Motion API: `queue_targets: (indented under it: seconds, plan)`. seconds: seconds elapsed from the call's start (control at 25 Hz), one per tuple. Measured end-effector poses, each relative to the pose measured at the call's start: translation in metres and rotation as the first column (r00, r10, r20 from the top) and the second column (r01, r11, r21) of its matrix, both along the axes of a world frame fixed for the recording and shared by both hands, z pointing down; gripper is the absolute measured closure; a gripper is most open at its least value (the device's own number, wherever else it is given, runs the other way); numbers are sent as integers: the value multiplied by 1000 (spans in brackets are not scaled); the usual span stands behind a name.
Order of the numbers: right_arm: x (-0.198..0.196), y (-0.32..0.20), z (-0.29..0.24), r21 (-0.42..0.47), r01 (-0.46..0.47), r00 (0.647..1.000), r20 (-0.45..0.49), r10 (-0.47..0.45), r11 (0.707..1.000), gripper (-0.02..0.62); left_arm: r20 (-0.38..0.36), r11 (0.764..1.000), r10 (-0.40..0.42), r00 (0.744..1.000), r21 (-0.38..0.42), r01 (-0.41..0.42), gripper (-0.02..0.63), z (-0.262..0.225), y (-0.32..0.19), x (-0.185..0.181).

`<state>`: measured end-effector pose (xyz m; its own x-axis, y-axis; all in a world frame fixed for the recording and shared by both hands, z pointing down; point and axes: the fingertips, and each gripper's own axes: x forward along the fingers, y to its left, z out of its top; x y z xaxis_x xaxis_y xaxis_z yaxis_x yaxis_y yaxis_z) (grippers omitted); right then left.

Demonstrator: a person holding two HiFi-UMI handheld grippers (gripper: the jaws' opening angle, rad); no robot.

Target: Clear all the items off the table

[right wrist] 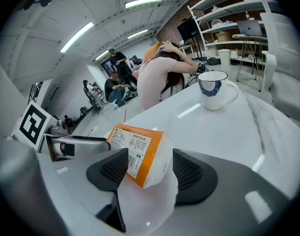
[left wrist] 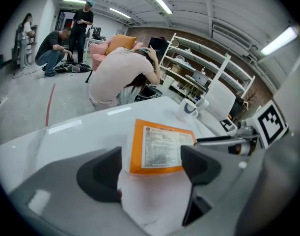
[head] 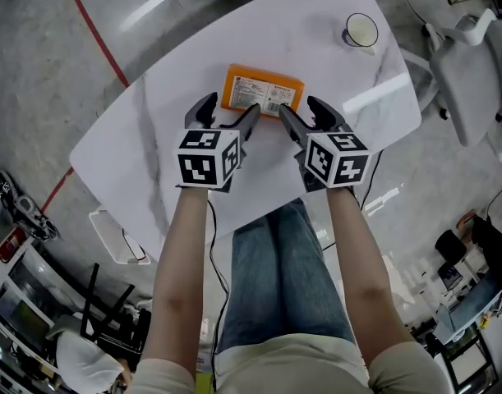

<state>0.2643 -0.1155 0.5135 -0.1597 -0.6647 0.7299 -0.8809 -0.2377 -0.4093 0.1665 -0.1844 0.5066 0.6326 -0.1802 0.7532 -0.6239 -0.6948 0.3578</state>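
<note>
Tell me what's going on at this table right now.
A person is working over a white table with a hand-held gripper in each hand. The left hand-held gripper and the right hand-held gripper both sit at the near edge of an orange and white box that lies flat on the table. Each has its jaws apart around an end of the box, apparently not gripping it yet. A white mug stands apart near the far corner, untouched.
</note>
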Motion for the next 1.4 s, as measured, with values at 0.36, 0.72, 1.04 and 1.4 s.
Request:
queue_targets:
  seconds: [0.36, 0.72, 1.04, 1.4]
  plan:
    - [-5, -18, 11, 6, 6, 998, 62, -7, 1000, 290, -7, 996, 80, 997, -44, -81, 193, 16, -15, 11]
    - [-6, -21, 20, 14, 12, 995, 94, -13, 1000, 282, -9, 984, 141, 990, -106, -141, 183, 31, -12, 16]
    - [-5, -24, 26, 20, -1, 993, 115, -1, 1000, 278, -40, 977, 140, 989, -157, -144, 189, 38, -12, 19]
    - [-5, -24, 26, 20, -7, 994, 108, 5, 1000, 284, -68, 975, 130, 989, -173, -140, 241, 37, -8, 22]
